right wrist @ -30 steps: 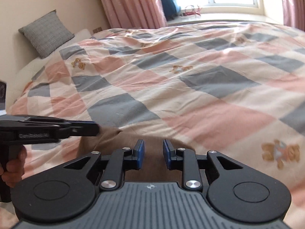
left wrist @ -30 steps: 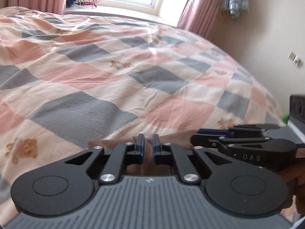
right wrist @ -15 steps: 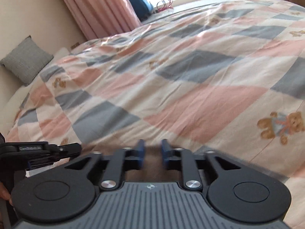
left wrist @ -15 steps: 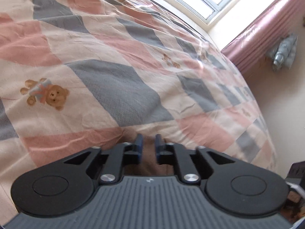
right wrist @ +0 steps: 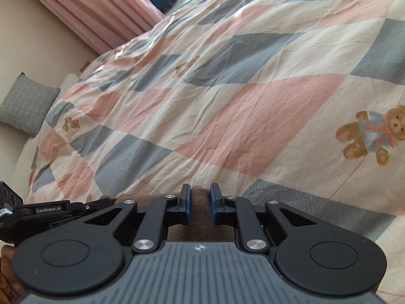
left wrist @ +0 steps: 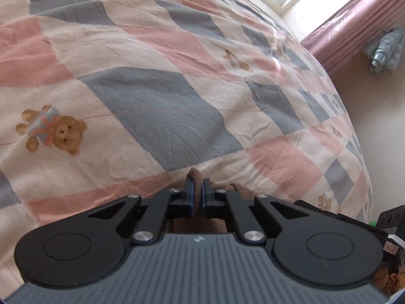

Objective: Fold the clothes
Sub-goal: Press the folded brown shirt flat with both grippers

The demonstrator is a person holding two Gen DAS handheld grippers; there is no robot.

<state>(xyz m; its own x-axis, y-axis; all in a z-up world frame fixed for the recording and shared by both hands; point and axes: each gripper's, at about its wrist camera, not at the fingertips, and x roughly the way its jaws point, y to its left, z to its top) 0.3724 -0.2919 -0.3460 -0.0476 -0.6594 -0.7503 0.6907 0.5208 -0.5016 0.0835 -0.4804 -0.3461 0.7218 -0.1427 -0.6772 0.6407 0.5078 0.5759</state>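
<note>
A brown garment (left wrist: pixel 240 190) lies on the checked bedspread (left wrist: pixel 152 114), mostly hidden under both grippers. My left gripper (left wrist: pixel 197 190) is shut on a small fold of it that sticks up past the pads. In the right wrist view the same brown garment (right wrist: pixel 202 228) fills the narrow gap of my right gripper (right wrist: pixel 200 195), whose jaws are closing on it. The left gripper's tip (right wrist: pixel 108 202) shows low at the left of that view, held by a hand (right wrist: pixel 7 273).
The pink, grey and cream bedspread (right wrist: pixel 253 126) with bear prints stretches far ahead. A grey cushion (right wrist: pixel 25 106) leans at the wall. Pink curtains (left wrist: pixel 354 33) hang by the window, and a grey jacket (left wrist: pixel 384 50) hangs on the wall.
Both grippers rolled and sank closer to the bed. Both pairs of jaws narrowed onto the brown garment, and a fold now pokes up between the left pads.
</note>
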